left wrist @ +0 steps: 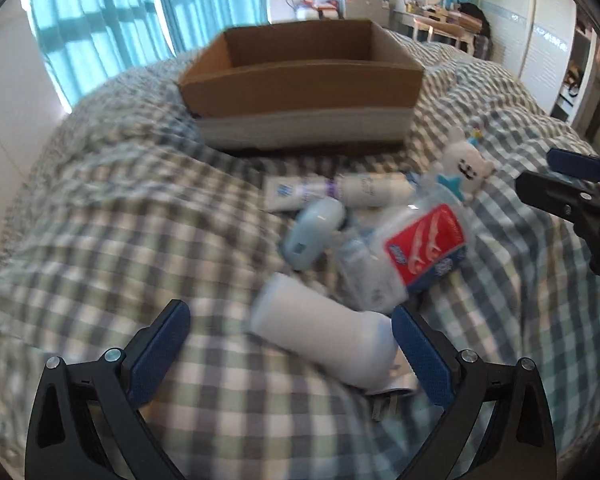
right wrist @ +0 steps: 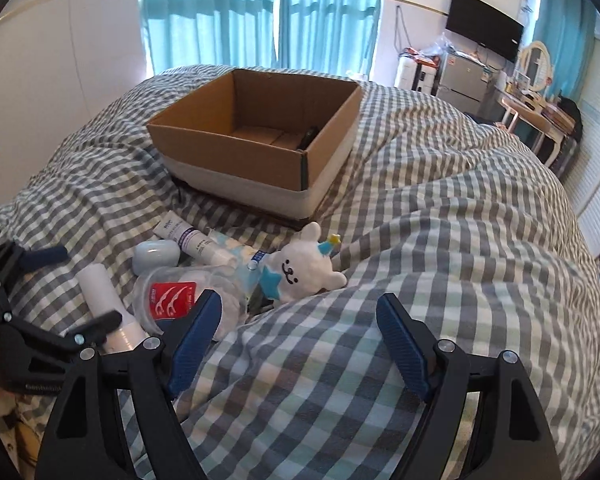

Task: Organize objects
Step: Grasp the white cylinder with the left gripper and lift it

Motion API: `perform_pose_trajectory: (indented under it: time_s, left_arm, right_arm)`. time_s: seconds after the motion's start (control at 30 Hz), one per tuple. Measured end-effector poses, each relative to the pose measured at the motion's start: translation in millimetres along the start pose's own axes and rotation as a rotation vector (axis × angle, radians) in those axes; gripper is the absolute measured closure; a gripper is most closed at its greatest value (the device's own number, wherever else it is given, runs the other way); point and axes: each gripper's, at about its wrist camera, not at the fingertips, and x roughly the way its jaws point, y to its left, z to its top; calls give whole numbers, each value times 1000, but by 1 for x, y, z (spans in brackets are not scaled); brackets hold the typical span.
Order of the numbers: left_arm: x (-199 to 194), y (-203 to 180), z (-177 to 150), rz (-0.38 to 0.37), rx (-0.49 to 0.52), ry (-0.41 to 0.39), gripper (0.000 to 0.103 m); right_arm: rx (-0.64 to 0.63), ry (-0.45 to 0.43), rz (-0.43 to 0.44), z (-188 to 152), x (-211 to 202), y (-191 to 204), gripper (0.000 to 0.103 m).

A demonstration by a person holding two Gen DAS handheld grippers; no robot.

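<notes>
Clutter heaped in one loose pile on the checked bed cover (right wrist: 440,240), just in front of the cardboard box (right wrist: 260,148), probably so each piece can be lifted straight forward into it. Box open-topped, brown above and pale along its base, sitting on the cover near the window curtains; one small dark item visible inside, too dim to name.

Left gripper (left wrist: 290,354) low over the near end of the pile, jaws spread wide and holding nothing, straddling the white cylindrical bottle (left wrist: 320,332), which lies on its side, tilted, with its nearer end just beside the right pad. Looks like the approach for a first pick, though the blur leaves contact unclear.

Right gripper (right wrist: 298,340) apart from the pile over bare cover, jaws likewise wide and empty, likely waiting its turn.

Behind the bottle: red floss-pick packet (left wrist: 428,244) in clear wrap, pale blue rounded case (left wrist: 314,230), two white tubes (left wrist: 300,194) lying flat, white plush toy (right wrist: 304,270) with a blue star.
</notes>
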Motion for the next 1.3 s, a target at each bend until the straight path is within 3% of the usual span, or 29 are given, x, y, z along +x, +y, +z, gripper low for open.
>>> perform_pose_trajectory:
  time_s: [0.13, 0.23, 0.3, 0.37, 0.4, 0.43, 0.73, 0.9, 1.1, 1.23, 1.3]
  left_arm:
    - [9, -17, 0, -51, 36, 32, 0]
    - [10, -19, 2, -132, -12, 22, 0]
    - [10, -20, 2, -123, -29, 18, 8]
    - [10, -17, 1, -98, -39, 17, 34]
    - [9, -14, 1, -107, -54, 16, 35]
    - [6, -11, 1, -116, -68, 8, 49]
    - [-31, 20, 10, -213, -161, -67, 64]
    - [-58, 33, 25, -195, -156, -151, 67]
    - [-67, 39, 47, -89, -114, -223, 69]
    - [-57, 36, 54, 1, -67, -230, 69]
    - [-46, 35, 56, 2, -53, -214, 70]
  right_arm:
    - [33, -11, 23, -2, -2, -8, 23]
    - [41, -18, 31, -4, -1, -10, 23]
    - [41, -18, 31, -5, 0, -9, 23]
    - [41, -20, 31, -5, 0, -9, 23]
    - [41, -21, 31, -6, 0, -9, 23]
    - [42, -20, 30, -6, 0, -9, 23]
    - [31, -19, 11, -7, -1, -7, 23]
    - [-10, 0, 1, 11, 1, -7, 23]
    - [-177, 65, -48, 39, 24, 0, 23]
    - [-208, 137, 8, 44, 48, 1, 23]
    - [-218, 176, 33, 44, 61, 3, 23]
